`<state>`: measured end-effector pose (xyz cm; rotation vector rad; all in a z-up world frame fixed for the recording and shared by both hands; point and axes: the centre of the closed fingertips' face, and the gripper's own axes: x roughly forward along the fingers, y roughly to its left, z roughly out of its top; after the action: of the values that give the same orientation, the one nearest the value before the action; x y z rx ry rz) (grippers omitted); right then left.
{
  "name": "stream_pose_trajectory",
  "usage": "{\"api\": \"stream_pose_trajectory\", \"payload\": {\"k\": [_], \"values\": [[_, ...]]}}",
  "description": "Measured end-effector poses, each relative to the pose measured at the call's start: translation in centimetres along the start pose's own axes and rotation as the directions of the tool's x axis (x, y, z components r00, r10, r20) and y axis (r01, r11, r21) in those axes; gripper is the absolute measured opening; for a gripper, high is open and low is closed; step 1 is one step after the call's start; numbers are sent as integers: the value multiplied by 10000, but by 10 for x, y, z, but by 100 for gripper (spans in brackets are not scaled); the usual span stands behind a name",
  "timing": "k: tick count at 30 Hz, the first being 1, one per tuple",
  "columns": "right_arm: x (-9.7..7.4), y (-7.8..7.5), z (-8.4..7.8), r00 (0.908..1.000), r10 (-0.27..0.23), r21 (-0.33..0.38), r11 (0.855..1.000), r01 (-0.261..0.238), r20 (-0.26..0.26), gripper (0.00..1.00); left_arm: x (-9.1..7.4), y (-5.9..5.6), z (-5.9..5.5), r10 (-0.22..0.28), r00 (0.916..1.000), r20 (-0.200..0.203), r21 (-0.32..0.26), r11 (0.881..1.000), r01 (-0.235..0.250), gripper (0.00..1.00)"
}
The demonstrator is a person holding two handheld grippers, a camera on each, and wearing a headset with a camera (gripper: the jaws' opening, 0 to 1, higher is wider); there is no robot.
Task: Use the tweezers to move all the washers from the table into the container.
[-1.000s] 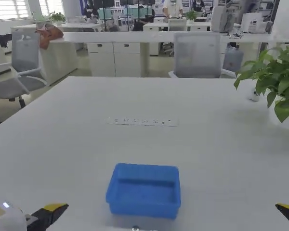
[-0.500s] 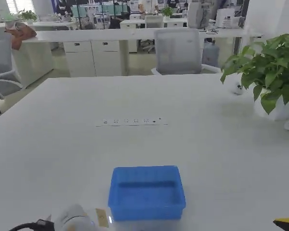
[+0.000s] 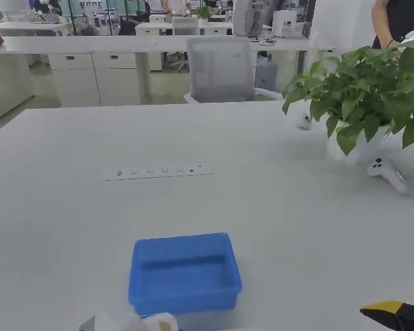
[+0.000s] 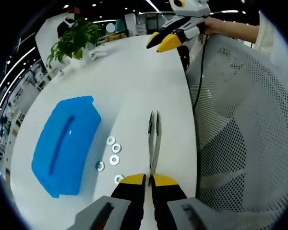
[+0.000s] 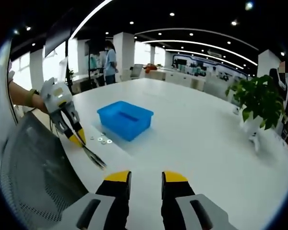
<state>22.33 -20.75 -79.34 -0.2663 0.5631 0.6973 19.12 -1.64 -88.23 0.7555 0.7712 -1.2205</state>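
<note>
**Change.** The head camera has swung to the right, so the shift of the whole picture is the camera's and not the things'. Over the last second the left gripper (image 4: 149, 180) has moved in from the lower left corner of the head view. It now sits at the bottom edge, just in front of the container (image 3: 185, 272).

**Meaning for the task.** As judged, the tool has been carried to the work and the first pick-up is at hand. The container looks empty.

**Task things.** Five washers (image 4: 114, 159) lie loose on the desk (image 4: 134, 72), between the blue container and the tweezers (image 4: 153, 139) and near the desk's front edge.

**Left gripper.** Its fingers (image 4: 133, 180) are closed on the butt of the tweezers. The tweezers point forward, low and roughly level along the desk edge, just beside the washers and not touching them.

**Right gripper** (image 5: 146, 177). Its fingers are parted and hold nothing. It is held well apart on the person's right, level above the desk and aimed across it toward the container.
</note>
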Motion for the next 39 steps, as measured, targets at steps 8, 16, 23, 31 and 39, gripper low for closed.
{"api": "stream_pose_trajectory", "payload": {"k": [8, 16, 23, 31, 39], "values": [[1, 3, -1, 9999, 152, -92, 9998, -152, -35, 20, -5, -4, 1, -227, 9997, -53, 774, 9967, 230, 0], [7, 22, -5, 9947, 741, -1092, 9907, -817, -720, 18, -37, -7, 11, 24, 9966, 824, 283, 9996, -48, 0], [23, 71, -22, 9394, 2108, -2836, 9150, -2869, -2705, 18, -58, -18, 14, 327, 9924, 1183, -159, 9994, -311, 0], [74, 140, 0, 8674, 4098, -3870, 7787, -4938, -2822, 19, -80, -17, 15, 654, 9904, 1219, -365, 9974, -613, 0], [112, 181, 14, 8155, 5098, -4379, 6888, -5777, -2739, 22, -94, -14, 16, 853, 9912, 1013, -282, 9962, -829, 0]]}}
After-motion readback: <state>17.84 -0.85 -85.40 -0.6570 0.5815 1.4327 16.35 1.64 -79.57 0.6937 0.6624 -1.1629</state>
